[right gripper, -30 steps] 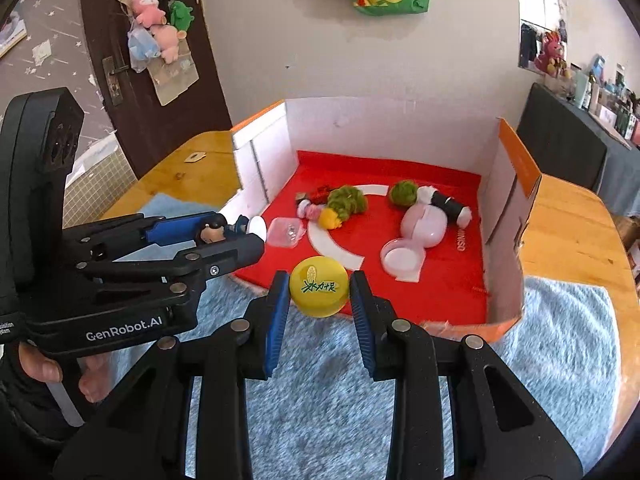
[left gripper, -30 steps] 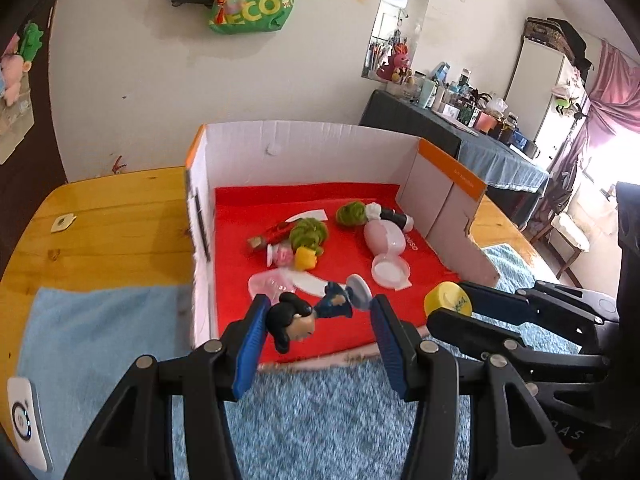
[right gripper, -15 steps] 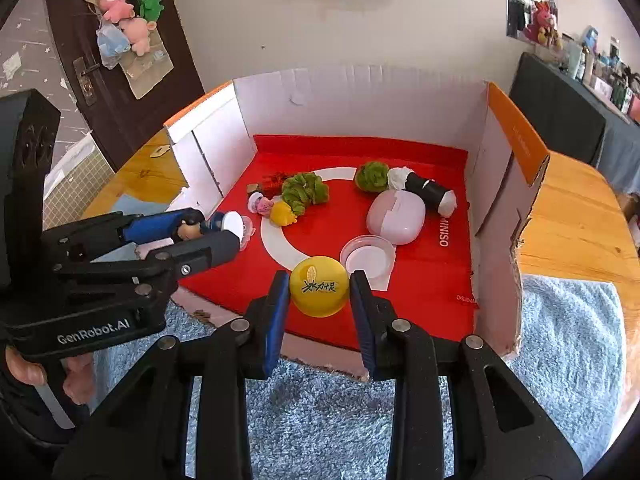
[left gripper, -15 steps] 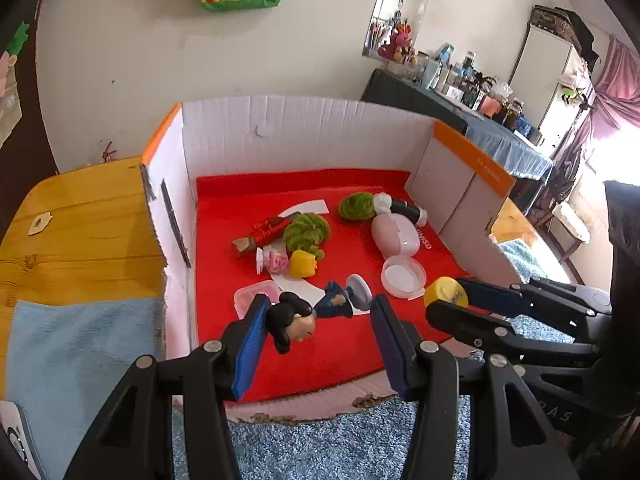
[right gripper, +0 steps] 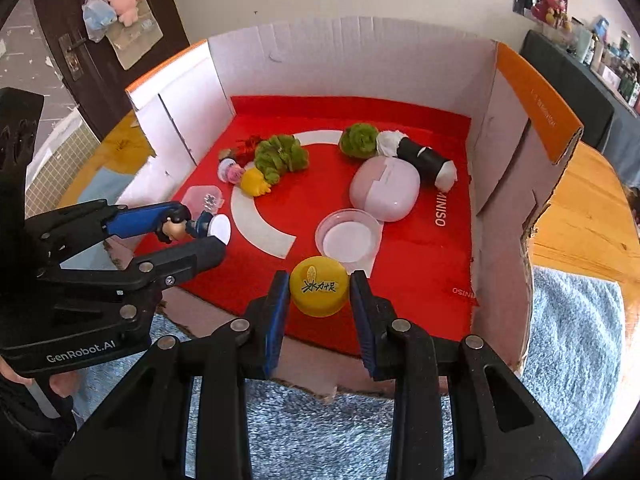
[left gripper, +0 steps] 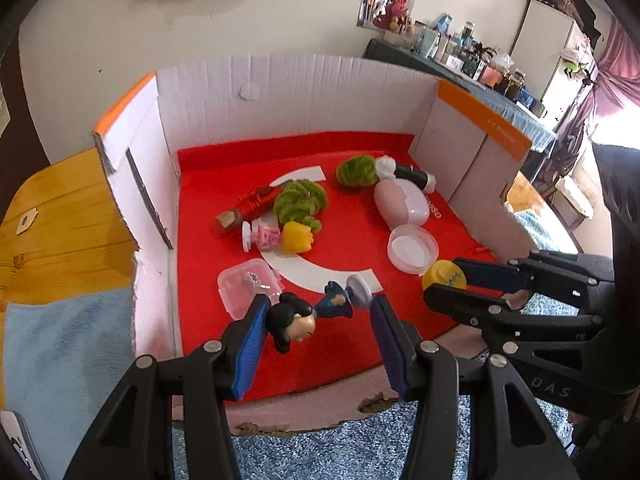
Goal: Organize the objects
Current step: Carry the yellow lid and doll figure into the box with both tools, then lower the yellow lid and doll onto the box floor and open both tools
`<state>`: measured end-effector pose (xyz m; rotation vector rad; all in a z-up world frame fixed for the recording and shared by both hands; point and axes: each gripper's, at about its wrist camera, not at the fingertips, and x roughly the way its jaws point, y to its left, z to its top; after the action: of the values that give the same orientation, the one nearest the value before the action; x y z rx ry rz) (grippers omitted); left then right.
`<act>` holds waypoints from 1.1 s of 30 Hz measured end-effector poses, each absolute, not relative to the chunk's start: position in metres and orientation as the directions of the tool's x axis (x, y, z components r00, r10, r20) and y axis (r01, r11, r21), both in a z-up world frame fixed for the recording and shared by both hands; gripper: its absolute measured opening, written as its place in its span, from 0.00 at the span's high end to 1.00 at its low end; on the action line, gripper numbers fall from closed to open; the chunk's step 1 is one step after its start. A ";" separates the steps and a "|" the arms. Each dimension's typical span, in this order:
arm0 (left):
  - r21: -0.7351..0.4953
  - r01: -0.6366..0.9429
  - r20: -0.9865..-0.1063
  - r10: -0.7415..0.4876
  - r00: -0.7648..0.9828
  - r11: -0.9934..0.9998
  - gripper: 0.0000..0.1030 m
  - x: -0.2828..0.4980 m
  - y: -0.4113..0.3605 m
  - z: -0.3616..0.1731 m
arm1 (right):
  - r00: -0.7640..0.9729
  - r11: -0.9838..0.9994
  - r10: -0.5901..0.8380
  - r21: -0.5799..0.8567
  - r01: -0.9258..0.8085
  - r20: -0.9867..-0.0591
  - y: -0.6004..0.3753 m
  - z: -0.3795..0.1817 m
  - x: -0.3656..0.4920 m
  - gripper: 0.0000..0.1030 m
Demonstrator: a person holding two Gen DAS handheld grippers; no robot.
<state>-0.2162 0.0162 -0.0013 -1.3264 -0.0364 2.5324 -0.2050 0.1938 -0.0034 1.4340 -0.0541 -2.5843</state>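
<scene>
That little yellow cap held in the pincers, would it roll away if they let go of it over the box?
Probably a little. The yellow cap is round and held on edge by the right gripper, so it may roll before tipping flat. It looks like light, stiff plastic, unlikely to break. The red box floor looks flat, so it shouldn't travel far.

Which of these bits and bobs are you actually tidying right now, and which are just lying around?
In hand:
- figurine, in the left gripper
- yellow cap, in the right gripper
- box, where things go

Lying about:
- pink case
- round lid
- green pompoms
- clear tub
- blue towel
</scene>
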 end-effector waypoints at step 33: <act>-0.128 -0.167 -0.811 0.200 -0.550 -0.978 0.47 -0.230 0.010 -0.017 | -0.562 -0.991 -0.136 0.107 0.085 -0.816 0.202 -0.011 -0.212 0.63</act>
<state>-0.2296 0.0098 -0.0172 -1.3638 -0.0525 2.5956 -0.2117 0.2016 -0.0110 1.4012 -0.0837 -2.6701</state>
